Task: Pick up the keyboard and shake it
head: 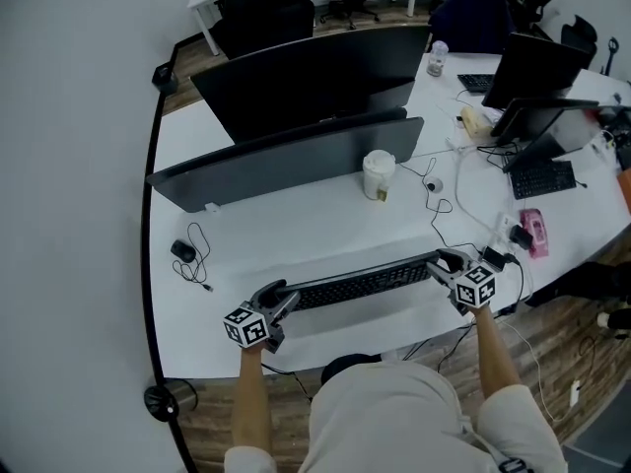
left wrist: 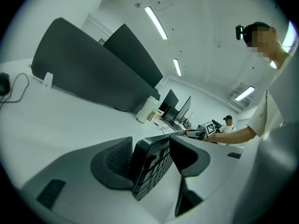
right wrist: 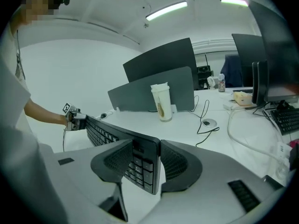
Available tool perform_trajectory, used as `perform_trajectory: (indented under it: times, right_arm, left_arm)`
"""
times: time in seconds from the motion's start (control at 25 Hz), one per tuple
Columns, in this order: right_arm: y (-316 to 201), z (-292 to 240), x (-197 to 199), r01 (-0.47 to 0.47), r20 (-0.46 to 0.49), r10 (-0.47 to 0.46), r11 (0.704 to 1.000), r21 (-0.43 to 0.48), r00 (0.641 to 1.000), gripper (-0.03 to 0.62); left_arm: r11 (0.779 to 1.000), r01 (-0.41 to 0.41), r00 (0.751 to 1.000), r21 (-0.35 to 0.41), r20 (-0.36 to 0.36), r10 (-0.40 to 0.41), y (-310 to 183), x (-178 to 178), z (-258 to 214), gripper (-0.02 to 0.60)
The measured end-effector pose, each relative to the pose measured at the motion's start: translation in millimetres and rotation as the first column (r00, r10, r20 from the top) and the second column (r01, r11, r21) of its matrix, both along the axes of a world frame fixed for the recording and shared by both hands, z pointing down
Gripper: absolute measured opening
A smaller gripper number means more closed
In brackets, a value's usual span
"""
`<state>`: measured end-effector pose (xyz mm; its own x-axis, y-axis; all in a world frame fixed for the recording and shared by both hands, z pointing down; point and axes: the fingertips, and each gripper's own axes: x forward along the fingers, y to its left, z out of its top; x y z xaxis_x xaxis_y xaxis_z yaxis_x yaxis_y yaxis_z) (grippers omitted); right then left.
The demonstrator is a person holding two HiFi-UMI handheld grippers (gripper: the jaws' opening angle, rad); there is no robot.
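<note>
Holds the keyboard (head: pixel 360 284) up off the desk (head: pixel 296 227), shadow band under it, long axis along the near edge. Looks tipped onto its long edge, keys toward the person.
Clamps the left end in the left gripper (head: pixel 279 300), jaws wide, one pad on the key face, one on the underside. Same at the right end with the right gripper (head: pixel 450 265), board tight between both pads.

Room:
- Beyond the keyboard: bare white top up to the divider (head: pixel 286 161).
- Near side: desk edge just behind both grippers, person's torso (head: pixel 389 417) right below it.
- Left: curved dark rim (head: pixel 148 227), well apart from the left gripper.

Around / in the way:
- Paper cup (head: pixel 379 173) upright against the divider, beyond the keyboard's right half, apart from it.
- Thin cable loops (head: pixel 441 203) between cup and right gripper, near that gripper.
- Small dark item with cord (head: pixel 183 251) left of the left gripper, apart.
- Pink item (head: pixel 533 232) just right of the right gripper.
- Further right: second keyboard (head: pixel 542 177), monitors (head: pixel 537 67).
- Behind the divider: larger dark panel (head: pixel 315 77), chairs (head: pixel 266 8) past it.

Hard to read:
- No telling what the small dark item is.
- Right end of the desk cut off by the frame.
- Underside of the keyboard hidden in every view.
</note>
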<state>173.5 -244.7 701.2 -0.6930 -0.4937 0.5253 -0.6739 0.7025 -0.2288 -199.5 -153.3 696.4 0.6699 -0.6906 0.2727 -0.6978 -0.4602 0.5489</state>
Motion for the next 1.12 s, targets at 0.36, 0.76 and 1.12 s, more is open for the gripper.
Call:
perform_trajectory:
  times: [0.36,0.76,1.12]
  right_arm:
    - [18.2,-1.6,-1.9,0.110,-0.153,-0.095,0.989,0.097,0.984,0.196]
    - [25.5,5.1,4.2,0.319,-0.349,-0.287,0.947,0.036,0.892,0.163]
    - [24.6,-2.3,2.9,0.391,-0.389,-0.348,0.920,0.034,0.853,0.155]
  left_arm:
    - [0.993,-0.120,0.983,0.009,0.138,0.117,28.2,10.1,12.5,0.250]
    - [0.925,-0.375,0.840,-0.060,0.401,0.366,49.6,27.0,30.1,0.179]
    - [0.826,-0.563,0.625,-0.039,0.634,0.456,66.0,39.6,26.5,0.126]
